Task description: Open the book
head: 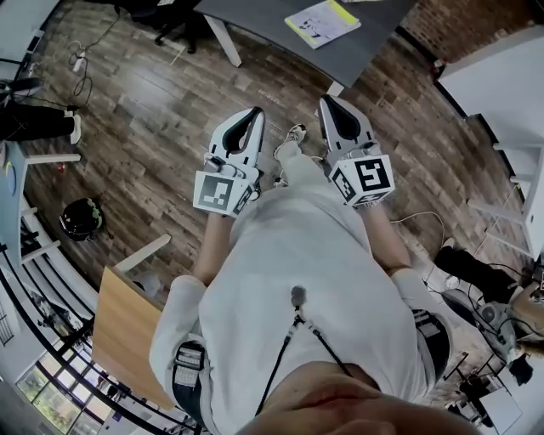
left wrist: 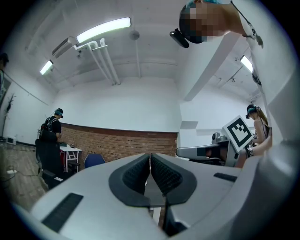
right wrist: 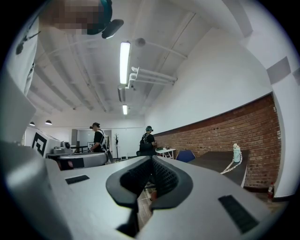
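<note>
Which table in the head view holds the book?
The dark grey table at the top, bearing the book; the white table at right and wooden table lower left show none.

A grey table (head: 357, 47) stands on the wood floor (head: 153, 110). A book (head: 321, 21) lies flat on it, well in from its near corner. A power strip (head: 79, 61) and cable (head: 89, 85) lie on the floor.

1. We see our right gripper (right wrist: 151, 160) with its jaws together, nothing between them.
2. Beyond it stand a person (right wrist: 98, 139) and a second person (right wrist: 147, 140).
3. A brick wall (right wrist: 220, 129) runs behind a dark table (right wrist: 218, 161) at right.
4. A long lamp (right wrist: 124, 56) glows overhead.
</note>
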The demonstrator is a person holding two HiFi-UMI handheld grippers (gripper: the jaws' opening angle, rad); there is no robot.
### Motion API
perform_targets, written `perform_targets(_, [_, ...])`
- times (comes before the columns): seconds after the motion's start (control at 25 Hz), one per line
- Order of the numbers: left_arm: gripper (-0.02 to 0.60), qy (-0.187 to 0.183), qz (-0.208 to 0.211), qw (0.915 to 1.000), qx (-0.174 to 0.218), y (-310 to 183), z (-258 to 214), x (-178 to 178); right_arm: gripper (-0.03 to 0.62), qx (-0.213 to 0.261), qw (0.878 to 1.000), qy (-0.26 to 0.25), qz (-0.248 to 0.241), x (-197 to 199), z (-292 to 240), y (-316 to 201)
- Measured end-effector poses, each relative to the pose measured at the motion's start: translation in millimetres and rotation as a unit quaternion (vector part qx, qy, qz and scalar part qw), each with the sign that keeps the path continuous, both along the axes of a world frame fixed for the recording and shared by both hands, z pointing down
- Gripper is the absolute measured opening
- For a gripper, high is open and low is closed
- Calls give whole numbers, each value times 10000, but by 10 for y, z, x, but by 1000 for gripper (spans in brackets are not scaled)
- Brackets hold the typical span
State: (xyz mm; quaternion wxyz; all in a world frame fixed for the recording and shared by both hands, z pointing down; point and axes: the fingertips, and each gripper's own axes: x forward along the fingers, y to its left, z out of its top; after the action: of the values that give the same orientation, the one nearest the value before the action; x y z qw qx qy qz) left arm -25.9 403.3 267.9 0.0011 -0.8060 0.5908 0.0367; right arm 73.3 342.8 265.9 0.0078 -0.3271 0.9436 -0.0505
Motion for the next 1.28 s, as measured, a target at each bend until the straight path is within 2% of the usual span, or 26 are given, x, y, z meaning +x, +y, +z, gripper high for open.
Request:
perform_targets(0.24, [28, -115, 22, 9999, -14, -303, -43, -244, 37, -88, 9999, -42, 84, -221, 20, -358])
perform_targets(0.84, [28, 27, 88, 9997, -247, -1434, 142, -691, 37, -386, 9992, 40, 119, -748, 250, -1550])
perform_targets(1.08, [28, 8, 90, 9996, -261, -2070, 105, -785, 37, -374, 9993, 38, 65, -851, 200, -2172])
perform_targets(1.28, [28, -41, 241, 9994, -259, -2599, 50, -725, 37, -353, 9993, 36, 151, -791, 129, -2681])
